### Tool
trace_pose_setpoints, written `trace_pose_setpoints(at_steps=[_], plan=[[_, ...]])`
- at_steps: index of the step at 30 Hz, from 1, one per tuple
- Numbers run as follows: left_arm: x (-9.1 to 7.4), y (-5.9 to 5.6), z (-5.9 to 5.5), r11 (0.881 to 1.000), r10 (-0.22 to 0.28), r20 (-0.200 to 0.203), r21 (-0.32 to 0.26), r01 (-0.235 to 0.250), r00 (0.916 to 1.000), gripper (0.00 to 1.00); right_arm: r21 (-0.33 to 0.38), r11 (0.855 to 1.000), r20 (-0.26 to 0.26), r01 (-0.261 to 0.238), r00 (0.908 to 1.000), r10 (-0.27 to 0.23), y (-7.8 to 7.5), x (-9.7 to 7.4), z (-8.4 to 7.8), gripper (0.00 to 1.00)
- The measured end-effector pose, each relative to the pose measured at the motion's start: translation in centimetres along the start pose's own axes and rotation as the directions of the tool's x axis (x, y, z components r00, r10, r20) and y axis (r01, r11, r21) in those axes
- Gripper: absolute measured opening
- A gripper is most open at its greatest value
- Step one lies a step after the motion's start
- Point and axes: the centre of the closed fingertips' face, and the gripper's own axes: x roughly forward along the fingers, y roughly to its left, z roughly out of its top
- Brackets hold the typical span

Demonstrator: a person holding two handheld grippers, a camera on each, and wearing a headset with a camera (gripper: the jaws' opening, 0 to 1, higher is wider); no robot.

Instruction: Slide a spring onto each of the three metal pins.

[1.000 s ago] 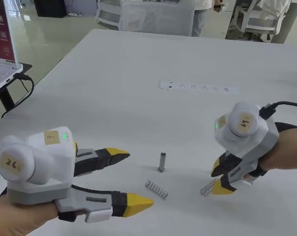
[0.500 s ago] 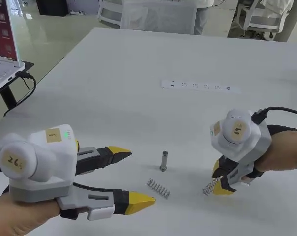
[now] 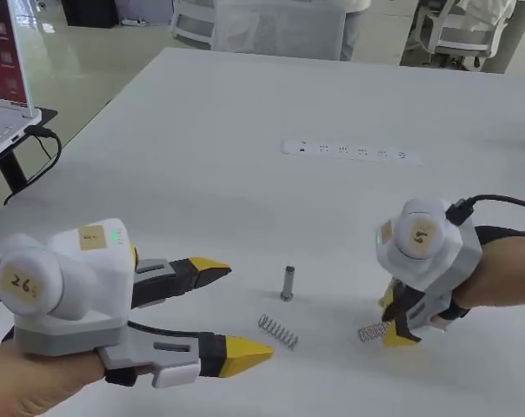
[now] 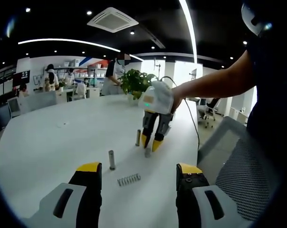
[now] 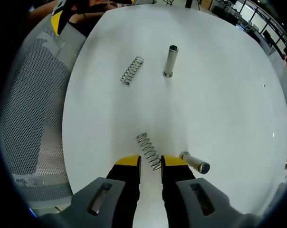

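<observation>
A short metal pin (image 3: 287, 283) stands upright mid-table, with a loose spring (image 3: 277, 331) lying just in front of it. My right gripper (image 3: 400, 327) points down at the table, shut on the end of a second spring (image 3: 371, 331), which juts out low to the left. In the right gripper view this held spring (image 5: 148, 149) runs out between the narrow jaws, and a second pin (image 5: 195, 162) stands right beside them; the first pin (image 5: 170, 61) and loose spring (image 5: 131, 70) lie farther off. My left gripper (image 3: 232, 308) hovers open, left of the loose spring (image 4: 129, 179).
A white power strip (image 3: 349, 154) lies farther back on the white table (image 3: 202, 156). A laptop (image 3: 2, 87) sits on a stand off the table's left edge. Chairs stand beyond the far end.
My right gripper has sunk a little and tipped, so the held spring now lies flatter and closer to the table. The left gripper has hardly moved.
</observation>
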Motion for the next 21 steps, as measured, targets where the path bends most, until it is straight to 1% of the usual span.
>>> trace_pose_setpoints(at_steps=[4,6,8,12,16,17,21], plan=[[0.0,-0.04,-0.02,1.0,-0.001,0.0,0.001,0.001,1.0,0.59,0.001,1.0,-0.008,-0.004,1.0,0.004,0.25,0.14,-0.22,0.13],[-0.01,-0.05,-0.02,1.0,-0.001,0.0,0.001,0.001,1.0,0.59,-0.011,1.0,-0.017,-0.004,0.9998,0.004,0.45,0.2,-0.39,0.11],[-0.04,-0.05,-0.05,1.0,-0.001,0.0,0.002,0.001,1.0,0.58,-0.013,1.0,-0.02,-0.008,0.9998,0.008,0.58,0.2,-0.44,0.12],[-0.06,-0.12,-0.07,1.0,-0.003,0.0,0.001,0.003,1.0,0.58,-0.022,1.0,-0.019,-0.007,0.9998,0.007,0.72,0.15,-0.45,0.12],[-0.04,-0.16,-0.05,1.0,-0.006,-0.001,0.003,0.006,1.0,0.58,-0.037,0.999,-0.021,-0.002,0.9998,0.001,0.75,0.13,-0.5,0.11],[-0.04,-0.17,-0.04,1.0,-0.006,-0.001,0.003,0.006,1.0,0.58,-0.051,0.999,-0.021,0.002,0.9998,-0.003,0.76,0.13,-0.52,0.11],[-0.03,-0.22,-0.04,1.0,-0.008,-0.001,0.003,0.008,1.0,0.58,-0.058,0.998,-0.019,0.005,0.9998,-0.006,0.73,0.15,-0.5,0.09]])
